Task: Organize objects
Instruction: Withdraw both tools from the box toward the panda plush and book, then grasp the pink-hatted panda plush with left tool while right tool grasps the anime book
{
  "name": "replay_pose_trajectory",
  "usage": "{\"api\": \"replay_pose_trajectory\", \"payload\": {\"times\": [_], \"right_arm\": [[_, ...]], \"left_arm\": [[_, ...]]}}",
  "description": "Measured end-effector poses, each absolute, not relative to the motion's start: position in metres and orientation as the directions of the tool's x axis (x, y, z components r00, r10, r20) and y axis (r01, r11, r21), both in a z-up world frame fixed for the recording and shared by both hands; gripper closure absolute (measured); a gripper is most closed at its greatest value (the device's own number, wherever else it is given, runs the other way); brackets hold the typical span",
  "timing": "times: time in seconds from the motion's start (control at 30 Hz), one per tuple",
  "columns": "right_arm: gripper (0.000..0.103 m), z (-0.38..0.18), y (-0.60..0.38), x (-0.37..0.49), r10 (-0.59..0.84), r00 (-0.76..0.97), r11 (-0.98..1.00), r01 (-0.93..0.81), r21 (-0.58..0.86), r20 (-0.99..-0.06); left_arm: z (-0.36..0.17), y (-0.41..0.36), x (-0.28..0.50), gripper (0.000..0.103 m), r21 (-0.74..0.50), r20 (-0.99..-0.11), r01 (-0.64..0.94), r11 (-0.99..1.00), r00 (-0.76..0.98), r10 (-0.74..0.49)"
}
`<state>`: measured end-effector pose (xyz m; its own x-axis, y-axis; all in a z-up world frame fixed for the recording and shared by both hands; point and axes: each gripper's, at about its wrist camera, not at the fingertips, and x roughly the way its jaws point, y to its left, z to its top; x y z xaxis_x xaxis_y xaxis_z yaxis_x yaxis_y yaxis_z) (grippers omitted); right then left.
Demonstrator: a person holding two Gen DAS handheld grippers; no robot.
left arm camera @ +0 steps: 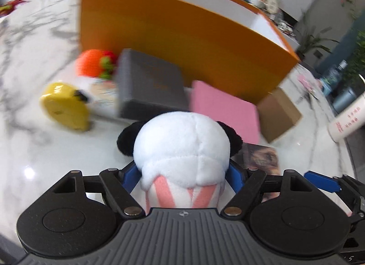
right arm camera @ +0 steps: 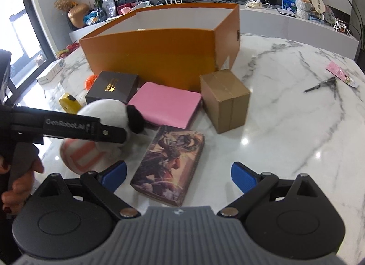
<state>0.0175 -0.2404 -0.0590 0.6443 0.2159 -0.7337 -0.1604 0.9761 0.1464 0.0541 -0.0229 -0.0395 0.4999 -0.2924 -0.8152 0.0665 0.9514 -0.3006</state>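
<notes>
A white panda plush (left arm camera: 182, 146) with black ears and a pink-striped body lies between the blue fingers (left arm camera: 131, 177) of my left gripper (left arm camera: 182, 178). The jaws stand wide at its sides and do not visibly squeeze it. In the right wrist view the plush (right arm camera: 107, 110) sits low over the marble table (right arm camera: 285, 117), tilted, under the left gripper's black frame. My right gripper (right arm camera: 179, 171) is open and hangs just above a flat box with fantasy artwork (right arm camera: 171, 164). Behind them stands a big open orange box (right arm camera: 159, 55).
In front of the orange box lie a dark gift box (right arm camera: 114, 87), a pink flat box (right arm camera: 164, 103) and a taped brown carton (right arm camera: 225, 101). A yellow tape measure (left arm camera: 66, 107) and an orange toy (left arm camera: 93, 62) are at the left. Scissors (right arm camera: 319, 85) lie far right.
</notes>
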Motion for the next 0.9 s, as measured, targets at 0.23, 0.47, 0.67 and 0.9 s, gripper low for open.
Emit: {"api": "replay_pose_trajectory", "payload": {"times": [0.23, 0.47, 0.67, 0.9], "right_arm": [[0.005, -0.069, -0.212, 0.032, 0.189, 0.643, 0.980, -0.170, 0.101, -0.742], [0.005, -0.083, -0.209, 0.043, 0.098, 0.633, 0.995, -0.076, 0.064, -0.768], [0.006, -0.087, -0.214, 0.044, 0.076, 0.632, 0.997, -0.041, 0.065, -0.771], [0.008, -0.089, -0.210, 0.045, 0.047, 0.632, 0.999, -0.041, 0.027, -0.773]], "left_arm": [[-0.039, 0.003, 0.043, 0.013, -0.286, -0.820, 0.014, 0.958, 0.514, -0.252], [-0.039, -0.009, 0.047, 0.013, -0.233, -0.825, 0.037, 0.972, 0.521, -0.218], [-0.040, -0.014, 0.044, 0.014, -0.212, -0.822, 0.048, 0.976, 0.532, -0.204], [-0.040, -0.012, 0.043, 0.017, -0.211, -0.819, 0.051, 0.976, 0.536, -0.205]]}}
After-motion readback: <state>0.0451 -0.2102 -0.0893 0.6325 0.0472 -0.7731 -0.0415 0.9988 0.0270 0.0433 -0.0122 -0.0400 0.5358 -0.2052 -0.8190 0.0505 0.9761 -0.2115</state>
